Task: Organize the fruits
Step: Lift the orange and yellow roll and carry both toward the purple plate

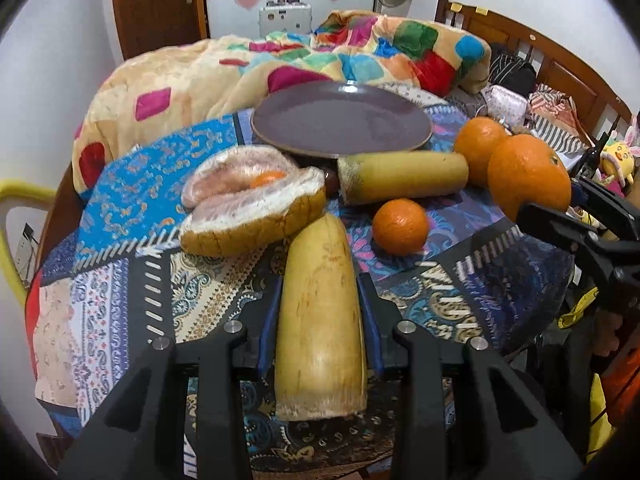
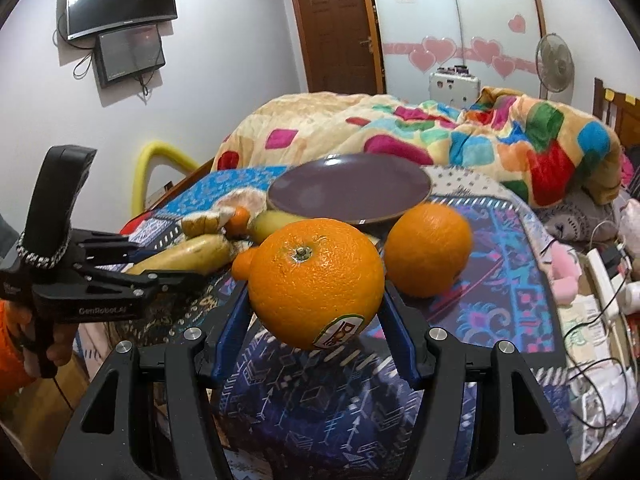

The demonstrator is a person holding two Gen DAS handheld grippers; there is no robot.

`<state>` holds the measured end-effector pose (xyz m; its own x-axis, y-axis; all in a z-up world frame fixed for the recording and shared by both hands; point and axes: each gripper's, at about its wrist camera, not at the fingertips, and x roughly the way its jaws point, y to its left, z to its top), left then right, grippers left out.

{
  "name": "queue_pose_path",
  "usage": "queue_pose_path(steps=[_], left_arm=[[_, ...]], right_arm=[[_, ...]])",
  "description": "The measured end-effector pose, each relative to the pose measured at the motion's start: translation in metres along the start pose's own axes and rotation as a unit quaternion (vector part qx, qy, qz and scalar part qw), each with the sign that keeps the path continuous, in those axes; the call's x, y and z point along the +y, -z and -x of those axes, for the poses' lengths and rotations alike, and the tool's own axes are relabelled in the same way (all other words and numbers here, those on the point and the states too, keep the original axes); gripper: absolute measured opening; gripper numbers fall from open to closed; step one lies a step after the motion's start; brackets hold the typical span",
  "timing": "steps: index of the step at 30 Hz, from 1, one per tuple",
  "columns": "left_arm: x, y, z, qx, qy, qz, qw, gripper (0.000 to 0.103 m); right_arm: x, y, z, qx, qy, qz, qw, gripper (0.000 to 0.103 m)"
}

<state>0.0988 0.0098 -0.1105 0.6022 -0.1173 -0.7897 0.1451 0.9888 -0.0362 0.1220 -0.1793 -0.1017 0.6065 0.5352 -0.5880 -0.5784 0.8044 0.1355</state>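
My left gripper (image 1: 320,296) is shut on a long pale yellow fruit (image 1: 320,320), its far tip close to an opened pomelo (image 1: 248,208) with a small orange (image 1: 266,179) in its hollow. A dark purple plate (image 1: 340,120) lies behind, with nothing on it. In front of it are a second yellow fruit (image 1: 400,176), a loose small orange (image 1: 400,226) and a larger orange (image 1: 478,148). My right gripper (image 2: 316,292) is shut on a big stickered orange (image 2: 316,280), held above the patterned cloth (image 2: 320,392). The left gripper (image 2: 168,276) shows at the left there.
A bunched patchwork blanket (image 1: 280,64) lies behind the plate. A wooden headboard (image 1: 540,52) and piled bags and toys (image 1: 552,120) fill the right. A yellow chair back (image 1: 12,208) stands at the left edge. Cables and boxes (image 2: 600,300) lie beside the cloth's right edge.
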Motion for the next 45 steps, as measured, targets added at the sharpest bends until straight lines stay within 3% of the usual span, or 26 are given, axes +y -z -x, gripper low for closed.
queue_pose_path(steps=[12,22,29,45], left_arm=[[-0.011,-0.025,0.046,-0.066,-0.008,-0.006,0.9978,0.036],[0.002,-0.054,0.062,-0.105,-0.014,0.012,0.9943,0.036],[0.008,-0.078,0.054,-0.115,-0.017,0.019,0.9931,0.036],[0.015,-0.138,-0.001,-0.113,-0.046,0.018,0.9923,0.036]], right_arm=[[-0.002,-0.025,0.039,-0.056,0.023,0.008,0.998,0.059],[-0.017,-0.048,0.042,-0.081,0.044,0.007,0.996,0.059],[-0.026,-0.061,0.032,-0.080,0.050,0.009,0.995,0.059],[-0.044,-0.095,-0.030,-0.030,0.060,0.035,0.997,0.059]])
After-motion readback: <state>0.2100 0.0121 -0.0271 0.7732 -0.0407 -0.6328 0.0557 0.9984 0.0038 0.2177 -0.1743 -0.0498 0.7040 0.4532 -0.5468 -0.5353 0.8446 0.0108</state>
